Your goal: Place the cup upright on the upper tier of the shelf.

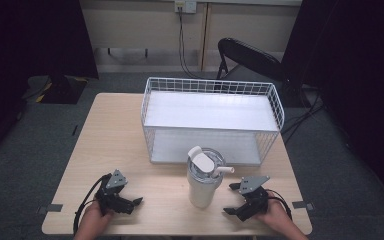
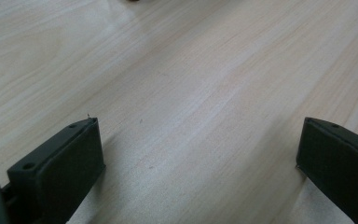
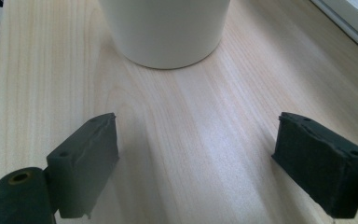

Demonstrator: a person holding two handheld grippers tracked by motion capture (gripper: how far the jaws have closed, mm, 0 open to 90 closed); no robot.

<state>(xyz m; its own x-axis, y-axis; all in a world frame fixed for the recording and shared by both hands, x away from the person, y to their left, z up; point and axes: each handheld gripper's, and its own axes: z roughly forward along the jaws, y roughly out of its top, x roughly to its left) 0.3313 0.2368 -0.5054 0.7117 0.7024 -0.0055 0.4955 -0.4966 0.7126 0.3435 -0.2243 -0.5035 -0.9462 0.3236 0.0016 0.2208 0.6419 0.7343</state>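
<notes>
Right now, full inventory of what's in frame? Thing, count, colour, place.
tumbler: 1, white with a clear lid and side handle, upright at the table's near edge, between the two grippers, in front of the basket
wire basket: 1, white, two levels with white shelf panels, on the far middle of the table
table: 1, light wood
folding chair: 1, black, on the floor behind the table
wall socket: 1, white, on the far wall, a black cable hanging from it
left gripper: 1, black, jaws open, near left on the table
right gripper: 1, black, jaws open, right of the tumbler, apart from it
</notes>
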